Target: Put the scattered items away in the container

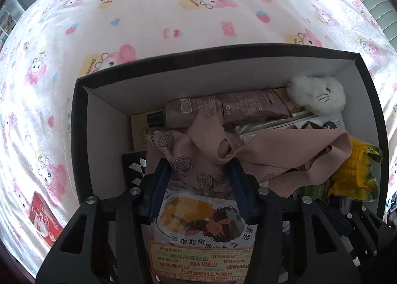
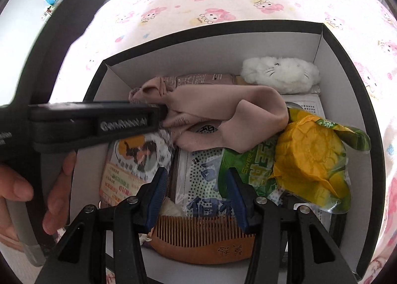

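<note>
The left tongs (image 1: 197,163) were held parted around the pink cloth (image 1: 260,150) inside the black box (image 1: 82,135). The right tongs (image 2: 196,172) were kept released above the wooden comb (image 2: 198,236) near the box's front edge.

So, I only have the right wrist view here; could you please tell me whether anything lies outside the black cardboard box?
Observer: Yes, a red printed packet lies on the pink cartoon bedsheet, left of the black cardboard box.
Operator: Thank you. Is the left gripper open?
Observer: Yes, the left gripper is open, over the pink cloth.
Operator: And what sits behind it, by the left wall?
Observer: A small black box with white diamonds.
</note>
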`<state>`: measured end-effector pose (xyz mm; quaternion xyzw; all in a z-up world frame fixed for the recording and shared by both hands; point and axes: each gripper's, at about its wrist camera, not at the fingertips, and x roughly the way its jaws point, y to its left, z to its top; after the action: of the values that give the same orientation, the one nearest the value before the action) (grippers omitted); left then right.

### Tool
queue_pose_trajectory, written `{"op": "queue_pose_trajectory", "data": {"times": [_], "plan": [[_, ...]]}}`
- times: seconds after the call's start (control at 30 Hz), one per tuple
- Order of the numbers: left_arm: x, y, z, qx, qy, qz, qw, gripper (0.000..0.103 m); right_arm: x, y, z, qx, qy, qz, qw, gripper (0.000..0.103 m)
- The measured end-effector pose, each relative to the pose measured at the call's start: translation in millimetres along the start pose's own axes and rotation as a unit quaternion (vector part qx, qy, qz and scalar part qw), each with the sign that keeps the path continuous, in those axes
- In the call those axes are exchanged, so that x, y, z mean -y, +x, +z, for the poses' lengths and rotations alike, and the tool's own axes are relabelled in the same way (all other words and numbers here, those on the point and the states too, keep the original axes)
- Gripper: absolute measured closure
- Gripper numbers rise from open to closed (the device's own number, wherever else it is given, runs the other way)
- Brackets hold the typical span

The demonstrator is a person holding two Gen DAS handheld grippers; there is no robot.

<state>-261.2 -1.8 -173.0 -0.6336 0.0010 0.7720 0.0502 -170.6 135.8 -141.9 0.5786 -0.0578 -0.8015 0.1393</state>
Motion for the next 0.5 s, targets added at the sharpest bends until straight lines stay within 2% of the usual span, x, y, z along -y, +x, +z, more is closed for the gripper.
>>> {"op": "queue_pose_trajectory", "data": {"times": [0.27,0.37,0.43,0.5], "plan": [[2.3,-14.6,-23.2,-0.017,0.019,-0.014,0.9996,0.055,7.6,-9.2,-13.6,-0.003,0.014,0.018,1.0,0.058],[-1.5,-32.4,-36.3,0.002,-0.001,-0.033,0.9995,0.055,15.4,-18.1,-18.0,0.004,0.026,0.025,0.999,0.058],[-4.6,-49.0,-47.9,0.038,-0.013,-0.029,0.9988,0.055,19.9,-24.3,-20.7,0.01,0.031,0.027,0.999,0.058],[-6.1,-60.0,-59.6,0.057,-0.019,-0.034,0.9976,0.055,24.2,-30.9,-23.4,0.018,0.034,0.02,0.999,0.058]]}}
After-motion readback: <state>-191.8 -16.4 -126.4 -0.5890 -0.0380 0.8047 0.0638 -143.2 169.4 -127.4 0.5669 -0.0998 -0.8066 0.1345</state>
